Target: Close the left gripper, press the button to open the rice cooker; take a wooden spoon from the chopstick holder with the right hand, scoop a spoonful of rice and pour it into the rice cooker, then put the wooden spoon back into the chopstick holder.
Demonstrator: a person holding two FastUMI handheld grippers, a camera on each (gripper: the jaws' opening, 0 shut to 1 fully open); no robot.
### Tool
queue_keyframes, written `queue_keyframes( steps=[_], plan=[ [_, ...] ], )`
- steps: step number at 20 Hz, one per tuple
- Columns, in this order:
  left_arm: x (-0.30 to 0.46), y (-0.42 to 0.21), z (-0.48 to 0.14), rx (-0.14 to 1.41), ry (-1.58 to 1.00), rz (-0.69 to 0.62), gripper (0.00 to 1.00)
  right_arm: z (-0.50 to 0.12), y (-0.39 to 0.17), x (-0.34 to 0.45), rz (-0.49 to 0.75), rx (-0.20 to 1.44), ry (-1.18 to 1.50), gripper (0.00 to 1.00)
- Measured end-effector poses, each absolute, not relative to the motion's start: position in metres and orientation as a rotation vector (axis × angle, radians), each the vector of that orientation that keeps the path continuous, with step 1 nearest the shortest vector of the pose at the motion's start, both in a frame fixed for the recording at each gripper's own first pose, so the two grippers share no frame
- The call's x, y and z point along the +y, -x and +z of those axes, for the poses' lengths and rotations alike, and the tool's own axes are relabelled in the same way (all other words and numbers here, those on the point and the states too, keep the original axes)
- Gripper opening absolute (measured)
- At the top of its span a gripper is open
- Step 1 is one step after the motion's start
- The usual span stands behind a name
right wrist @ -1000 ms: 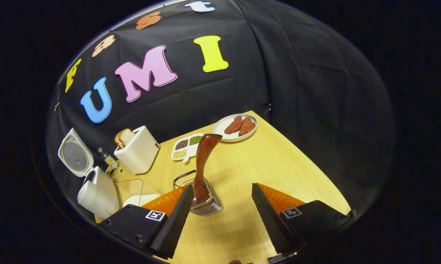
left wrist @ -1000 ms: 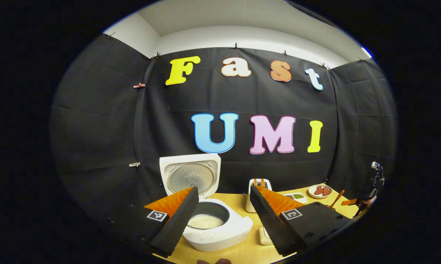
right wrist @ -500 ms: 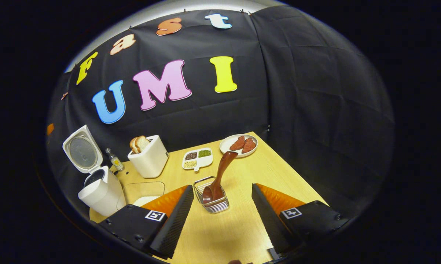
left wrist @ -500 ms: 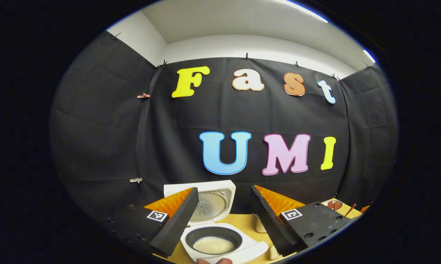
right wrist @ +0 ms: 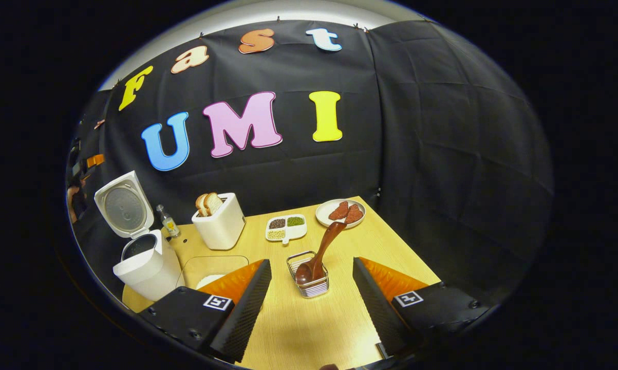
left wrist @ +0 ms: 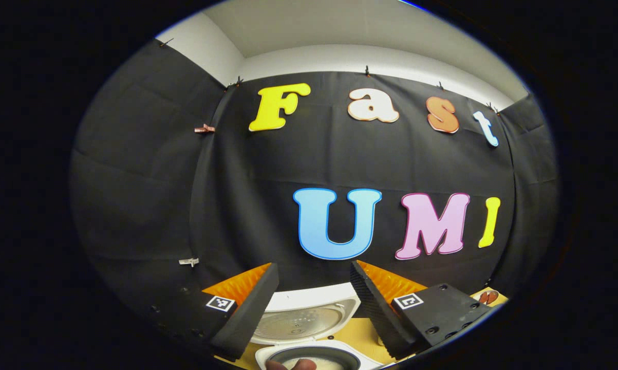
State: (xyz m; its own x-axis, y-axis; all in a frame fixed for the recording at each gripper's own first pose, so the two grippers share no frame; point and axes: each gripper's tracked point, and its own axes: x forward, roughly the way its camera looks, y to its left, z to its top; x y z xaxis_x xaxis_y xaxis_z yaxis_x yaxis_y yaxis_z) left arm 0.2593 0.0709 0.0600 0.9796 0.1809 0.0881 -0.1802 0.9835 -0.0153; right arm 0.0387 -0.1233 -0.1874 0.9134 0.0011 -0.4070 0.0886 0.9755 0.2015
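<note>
From the left gripper view we face the back wall, close above the open rice cooker [left wrist: 309,329], while the right gripper view looks down across the table [right wrist: 309,329], sharing that rice cooker [right wrist: 139,246].

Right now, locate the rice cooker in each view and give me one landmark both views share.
Left gripper view: rice cooker at bottom centre, between the fingers, lid raised, pot rim at the frame's bottom edge.
Right gripper view: rice cooker at far left on the table, lid up, left of the toaster.
Shared landmark: the plate of red pieces.
</note>
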Motion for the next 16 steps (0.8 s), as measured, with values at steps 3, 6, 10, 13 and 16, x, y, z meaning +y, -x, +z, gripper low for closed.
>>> queue_keyframes(
  steps=[3, 6, 10, 13, 16],
  plan=[
    [0.089, -0.297, 0.044, -0.045, 0.029, 0.198, 0.97, -0.182, -0.025, -0.117, -0.059, 0.418, -0.192, 0.99],
    [0.107, -0.327, 0.033, -0.021, -0.024, 0.229, 0.95, -0.181, -0.014, -0.111, -0.076, 0.428, -0.181, 0.99],
    [0.122, -0.354, -0.002, 0.083, 0.026, 0.252, 0.96, -0.182, -0.002, -0.108, -0.110, 0.435, -0.187, 0.99],
    [0.123, -0.352, -0.017, 0.154, -0.043, 0.284, 0.95, -0.184, 0.005, -0.108, -0.125, 0.436, -0.186, 0.99],
    [0.110, -0.338, -0.015, 0.151, -0.002, 0.291, 0.98, -0.189, 0.004, -0.107, -0.120, 0.444, -0.187, 0.99]
  ],
)
